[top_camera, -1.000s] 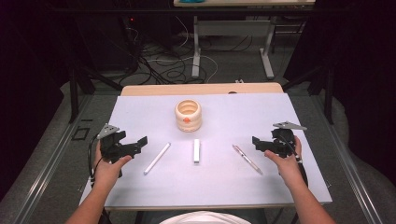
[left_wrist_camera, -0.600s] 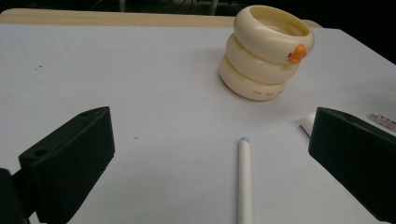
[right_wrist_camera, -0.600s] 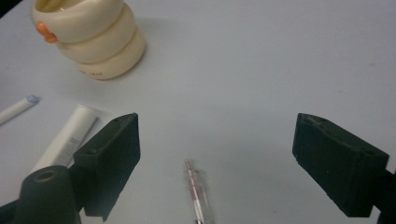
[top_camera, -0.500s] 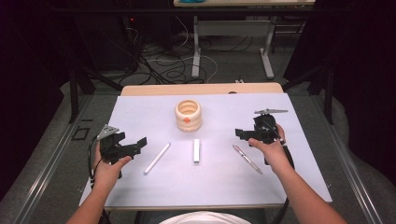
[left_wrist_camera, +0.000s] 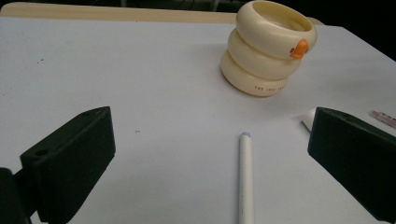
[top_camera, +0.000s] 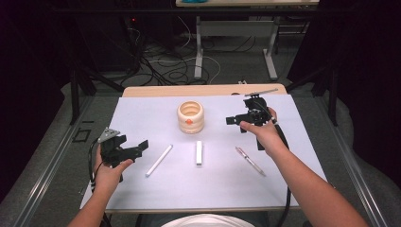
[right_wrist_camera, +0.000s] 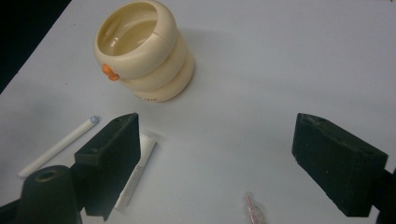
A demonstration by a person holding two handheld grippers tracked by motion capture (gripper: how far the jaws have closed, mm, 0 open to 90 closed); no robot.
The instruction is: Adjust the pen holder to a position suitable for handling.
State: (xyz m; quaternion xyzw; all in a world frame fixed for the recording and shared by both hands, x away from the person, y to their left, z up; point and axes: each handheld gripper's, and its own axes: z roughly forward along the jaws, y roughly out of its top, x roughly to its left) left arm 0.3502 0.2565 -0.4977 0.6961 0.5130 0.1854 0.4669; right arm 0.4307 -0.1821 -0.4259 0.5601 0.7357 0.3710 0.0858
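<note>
High view first: your right gripper (top_camera: 232, 120) is raised over the white table sheet (top_camera: 302, 142), just right of the cream ring-stacked pen holder (top_camera: 190, 117), its jaws spread wide and holding nothing. Beneath and behind it lie the pink pen (top_camera: 250, 161) and the short white tube (top_camera: 199, 152), both untouched. Your left gripper (top_camera: 141, 146) sits low near the sheet's left edge (jaws also wide apart, empty), pointed toward the long white pen (top_camera: 159, 160), which lies just ahead of it. Right gripper view puts the holder (right_wrist_camera: 142, 50) upright, orange beak facing you.
</note>
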